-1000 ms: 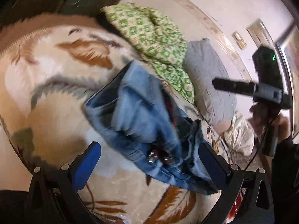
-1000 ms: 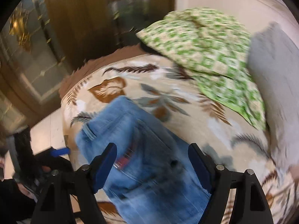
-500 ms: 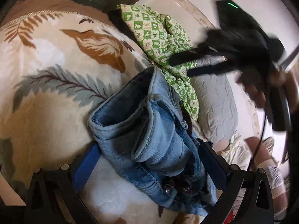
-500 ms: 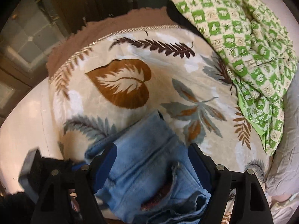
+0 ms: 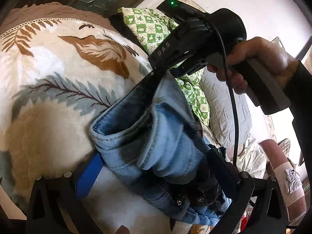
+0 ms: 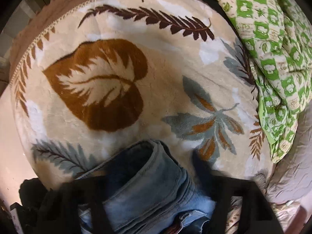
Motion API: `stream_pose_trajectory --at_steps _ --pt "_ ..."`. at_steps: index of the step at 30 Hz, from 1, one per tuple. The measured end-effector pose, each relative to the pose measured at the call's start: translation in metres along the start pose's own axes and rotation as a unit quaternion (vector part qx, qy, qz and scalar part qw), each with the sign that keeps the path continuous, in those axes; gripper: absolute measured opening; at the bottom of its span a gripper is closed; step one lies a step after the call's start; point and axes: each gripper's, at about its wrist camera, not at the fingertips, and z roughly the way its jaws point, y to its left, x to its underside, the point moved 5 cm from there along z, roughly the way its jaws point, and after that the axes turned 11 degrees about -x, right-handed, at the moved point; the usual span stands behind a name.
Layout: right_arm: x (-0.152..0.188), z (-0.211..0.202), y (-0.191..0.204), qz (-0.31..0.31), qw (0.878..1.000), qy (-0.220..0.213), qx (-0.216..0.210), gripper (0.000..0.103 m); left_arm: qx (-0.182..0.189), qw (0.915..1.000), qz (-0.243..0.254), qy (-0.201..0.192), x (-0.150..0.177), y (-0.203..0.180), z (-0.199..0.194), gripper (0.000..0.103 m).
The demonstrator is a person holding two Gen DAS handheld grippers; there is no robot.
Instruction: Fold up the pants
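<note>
The blue denim pants (image 5: 156, 142) lie bunched in a thick fold on a cream blanket with leaf prints (image 5: 58, 74). My left gripper (image 5: 156, 175) is open, its blue-padded fingers (image 5: 89, 173) on either side of the bundle, which fills the gap between them. My right gripper (image 5: 144, 89), held by a hand, reaches down onto the far hem of the pants; I cannot tell how its jaws stand. In the right wrist view the pants (image 6: 148, 191) fill the bottom, with the gripper's dark fingers (image 6: 224, 191) blurred on both sides of the cloth.
A green-and-white checked cloth (image 5: 156, 31) lies at the far side of the bed, also in the right wrist view (image 6: 276, 48). A grey pillow (image 5: 224, 105) sits beside it. The blanket's trimmed edge (image 6: 58, 21) drops to the floor on the left.
The right gripper has come down and in onto the far end of the pants. The left gripper has closed in on the bundle, which now fills its gap.
</note>
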Motion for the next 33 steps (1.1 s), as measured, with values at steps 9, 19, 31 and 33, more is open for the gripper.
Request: stream_pose_trajectory --at_steps 9,19,31,33 --pt "0.014 -0.015 0.005 -0.033 0.999 -0.02 0.012 0.014 -0.022 0.9997 -0.006 -0.011 -0.006 0.003 -0.009 0.035" --pt "0.067 -0.098 -0.003 -0.03 0.989 -0.143 -0.024 0.012 -0.032 0.9757 0.182 -0.117 0.008 -0.078 -0.076 0.031" --pt "0.272 -0.158 -0.122 0.088 0.929 -0.34 -0.116 0.012 -0.037 0.8822 0.45 -0.133 0.107 -0.233 -0.09 0.03" --pt "0.306 -0.139 -0.148 0.126 0.918 -0.353 -0.133 0.012 -0.038 0.8604 0.499 -0.098 0.14 -0.251 -0.071 0.03"
